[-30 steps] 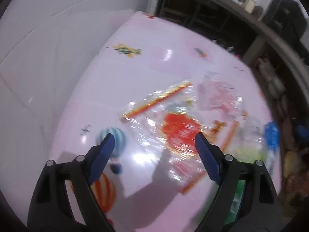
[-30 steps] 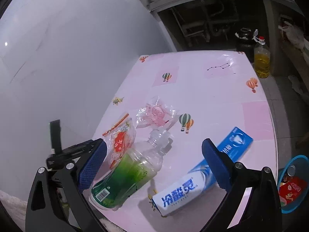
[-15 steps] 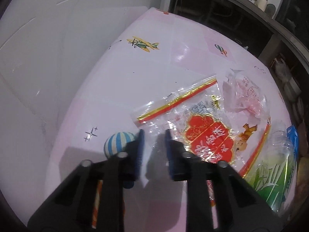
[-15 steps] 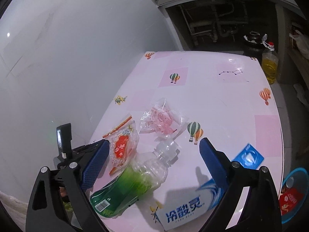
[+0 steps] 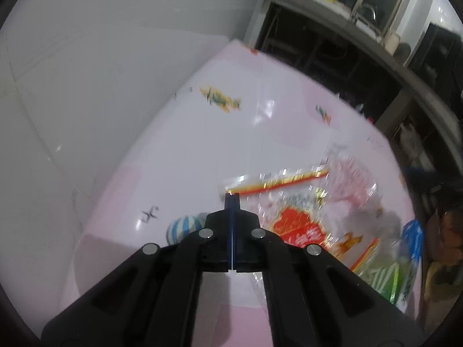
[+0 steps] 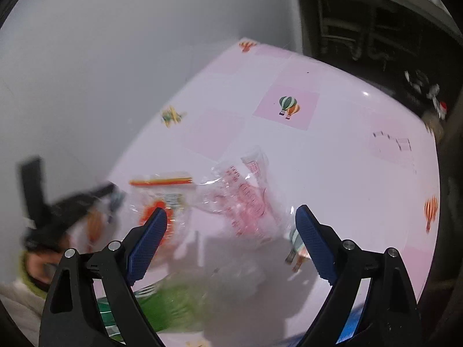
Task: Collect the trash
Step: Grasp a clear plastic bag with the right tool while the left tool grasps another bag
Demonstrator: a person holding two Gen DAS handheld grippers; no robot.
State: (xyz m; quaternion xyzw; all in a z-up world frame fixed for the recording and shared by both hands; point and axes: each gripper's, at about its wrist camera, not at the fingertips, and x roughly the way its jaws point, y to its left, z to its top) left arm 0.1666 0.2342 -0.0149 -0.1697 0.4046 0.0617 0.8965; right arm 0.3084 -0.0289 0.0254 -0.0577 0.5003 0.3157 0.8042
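The left gripper (image 5: 231, 199) has its two blue pads pressed flat together, tips at the near-left corner of the clear wrapper with the red label (image 5: 295, 225); the blur makes it hard to be sure, but the corner of the film appears pinched between them. That wrapper lies on the pink table (image 5: 202, 133), its red and gold sealing strip (image 5: 277, 183) running along the far edge. To its right sits a second clear wrapper with pink print (image 5: 356, 190), and near-right of both lies the green bottle (image 5: 385, 277), with a blue box (image 5: 413, 240) just beyond it at the table's right edge. A blue striped balloon print (image 5: 182, 225) shows on the tabletop just left of the closed pads.

In the right wrist view, the right gripper (image 6: 231, 245) hangs above the table with its blue pads wide apart and nothing between them. Below and ahead of it lies the pink-printed wrapper (image 6: 249, 196), with the red-label wrapper (image 6: 159, 199) to its left, touching or overlapping it. The green bottle (image 6: 173, 303) lies blurred in the near foreground beneath the left pad. At far left the other gripper (image 6: 78, 205) appears as a dark smear by the red-label wrapper's edge
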